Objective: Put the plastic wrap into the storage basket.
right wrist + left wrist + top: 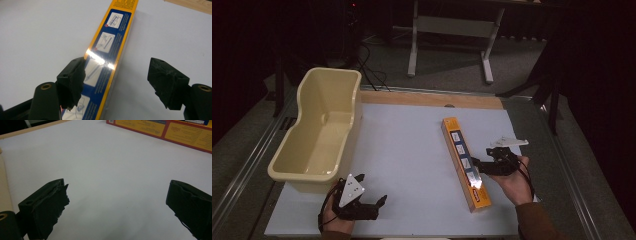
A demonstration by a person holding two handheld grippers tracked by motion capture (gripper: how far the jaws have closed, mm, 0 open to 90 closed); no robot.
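A long, narrow orange-and-blue box (464,162) lies on the white board, running from the far middle toward the near right. My right gripper (481,156) is at the box's right side, about midway along it. In the right gripper view (116,62) the jaws stand open over the box (110,42): the left jaw sits above its top face, the right jaw is off to its side, and neither pad presses on it. My left gripper (373,189) rests near the front left of the board, open (117,192), with nothing between its jaws. The box's side (175,132) lies far ahead of it.
A cream plastic tub (357,100) stands empty at the left, partly over the white board (412,150). A wooden table edge (432,99) runs along the back. Beyond it are a white stand's legs (412,60) and cables on the floor.
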